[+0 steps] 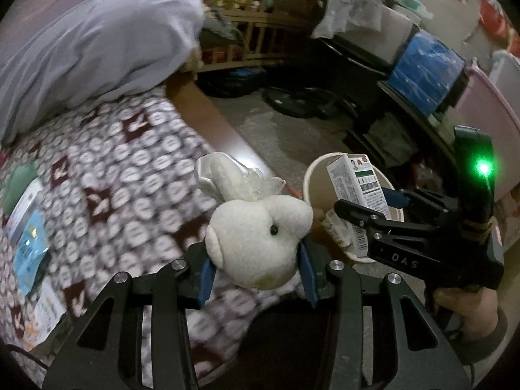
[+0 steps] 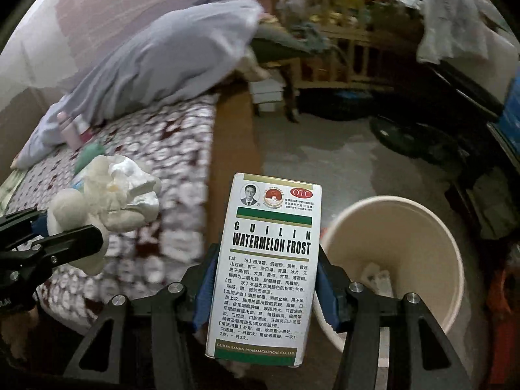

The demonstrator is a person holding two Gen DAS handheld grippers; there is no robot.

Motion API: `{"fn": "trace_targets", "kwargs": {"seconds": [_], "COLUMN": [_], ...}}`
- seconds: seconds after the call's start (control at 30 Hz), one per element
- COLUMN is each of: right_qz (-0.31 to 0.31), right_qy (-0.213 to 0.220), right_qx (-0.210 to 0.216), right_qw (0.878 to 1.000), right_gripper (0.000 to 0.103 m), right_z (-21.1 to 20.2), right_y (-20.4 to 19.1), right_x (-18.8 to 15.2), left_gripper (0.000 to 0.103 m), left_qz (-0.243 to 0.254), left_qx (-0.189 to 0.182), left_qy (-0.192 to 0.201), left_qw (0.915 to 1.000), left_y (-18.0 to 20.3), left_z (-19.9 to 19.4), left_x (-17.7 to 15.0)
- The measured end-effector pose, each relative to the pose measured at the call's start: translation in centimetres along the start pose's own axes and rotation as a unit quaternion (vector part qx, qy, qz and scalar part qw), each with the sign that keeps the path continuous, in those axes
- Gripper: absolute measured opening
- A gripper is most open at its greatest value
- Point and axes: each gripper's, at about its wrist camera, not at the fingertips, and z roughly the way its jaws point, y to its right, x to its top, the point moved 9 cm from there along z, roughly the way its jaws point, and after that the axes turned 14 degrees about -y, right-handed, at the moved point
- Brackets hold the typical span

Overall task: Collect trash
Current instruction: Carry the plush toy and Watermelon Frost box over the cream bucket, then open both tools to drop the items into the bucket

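My left gripper (image 1: 256,271) is shut on a white plush rabbit (image 1: 256,237), held above the edge of the patterned bed (image 1: 123,175). My right gripper (image 2: 265,289) is shut on a white medicine box (image 2: 269,266) printed "Watermelon Frost", held upright just left of a cream round bin (image 2: 399,237) on the floor. In the left wrist view the box (image 1: 357,188) sits in front of the bin (image 1: 315,178), with the right gripper (image 1: 383,208) around it. The plush rabbit (image 2: 97,204) and left gripper (image 2: 58,240) show at the left of the right wrist view. The bin holds some white scraps.
A grey-blue duvet (image 1: 97,39) lies at the head of the bed. Paper packets (image 1: 29,243) lie on the bed's left side. A wooden crib (image 2: 341,48), a fan base (image 1: 299,100) and stacked storage boxes (image 1: 425,68) surround the grey floor (image 2: 325,152).
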Motion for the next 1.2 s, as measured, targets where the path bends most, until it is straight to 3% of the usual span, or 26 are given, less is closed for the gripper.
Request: {"fn": "trace_targets", "kwargs": {"seconds": [0.17, 0.43, 0.73, 1.2], "right_qz": [0.034, 0.075, 0.107, 0.150], "right_qy": [-0.003, -0.010, -0.018, -0.033], "right_qx": [-0.011, -0.027, -0.038, -0.044], "right_qw": [0.999, 0.997, 0.993, 0.987], "right_gripper": [0.052, 0.052, 0.052, 0.052], "right_z": [0.0, 0.2, 0.9, 2.6], "right_y": [3.7, 8.2, 11.5, 15.4], "right_x": [-0.8, -2.0, -3.1, -4.0], "left_gripper": [0.042, 0.042, 0.042, 0.047], "left_qz": [0.023, 0.053, 0.075, 0.074], "left_qx": [-0.007, -0.055, -0.073, -0.098], "left_qy": [0.000, -0.011, -0.026, -0.050], "left_qw": [0.9997, 0.9970, 0.9942, 0.9911], "left_y": [2.6, 6.8, 10.3, 11.9], "left_z": [1.5, 3.7, 6.3, 10.2], "left_x": [1.4, 3.0, 4.4, 5.0]}}
